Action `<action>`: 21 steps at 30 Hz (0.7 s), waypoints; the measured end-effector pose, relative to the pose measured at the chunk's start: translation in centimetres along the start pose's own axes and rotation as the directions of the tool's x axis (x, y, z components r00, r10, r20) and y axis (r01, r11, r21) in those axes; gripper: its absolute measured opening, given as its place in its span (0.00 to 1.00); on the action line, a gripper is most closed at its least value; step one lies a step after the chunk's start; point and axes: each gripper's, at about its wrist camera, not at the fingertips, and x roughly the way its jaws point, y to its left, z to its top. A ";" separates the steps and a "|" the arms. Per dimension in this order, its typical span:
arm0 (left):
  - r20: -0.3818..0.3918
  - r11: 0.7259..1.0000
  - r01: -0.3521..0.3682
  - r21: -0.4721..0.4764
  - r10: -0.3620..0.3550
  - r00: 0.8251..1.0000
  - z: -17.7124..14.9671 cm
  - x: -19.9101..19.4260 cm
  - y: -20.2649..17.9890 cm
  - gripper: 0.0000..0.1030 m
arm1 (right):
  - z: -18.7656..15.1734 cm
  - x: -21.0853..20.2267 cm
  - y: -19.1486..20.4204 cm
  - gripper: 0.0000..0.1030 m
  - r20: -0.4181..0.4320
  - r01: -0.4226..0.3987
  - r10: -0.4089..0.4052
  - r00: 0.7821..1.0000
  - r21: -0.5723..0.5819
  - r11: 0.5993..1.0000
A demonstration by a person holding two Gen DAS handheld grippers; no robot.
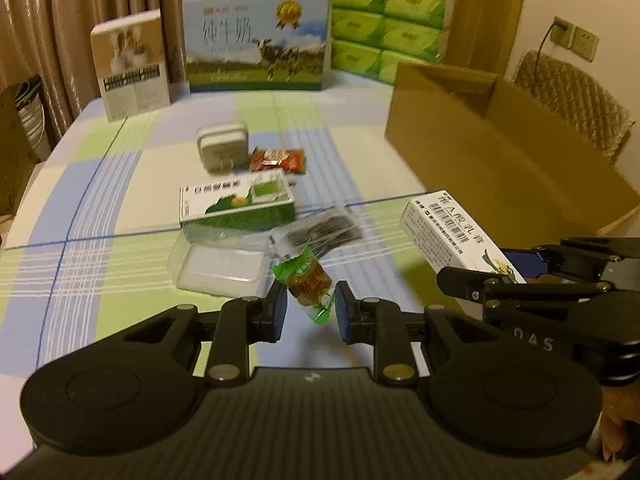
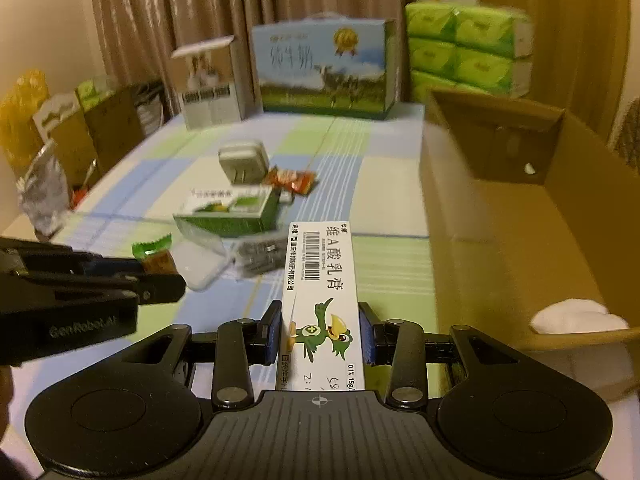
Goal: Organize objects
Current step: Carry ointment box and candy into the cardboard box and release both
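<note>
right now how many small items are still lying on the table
5: a charger farthest back, a red packet beside it, a green box nearer, a clear tray in front of that, a dark packet to its right. More may hide underneath.

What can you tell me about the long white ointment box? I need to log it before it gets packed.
The ointment box is a slim, long white carton, apparently thin card, with black Chinese lettering, a barcode at its far end and a green cartoon bird nearer the camera. The right gripper has its jaws shut on the long sides near the bird end, holding it clear of the checked tablecloth, lengthwise away from the camera. It looks closed and undamaged.
</note>
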 end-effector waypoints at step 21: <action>0.058 0.980 0.162 0.114 -0.170 0.984 3.9 -9.0 -11.8 0.21 | 2.5 -14.9 -8.2 0.34 0.125 0.131 -0.139 0.982 0.073 0.989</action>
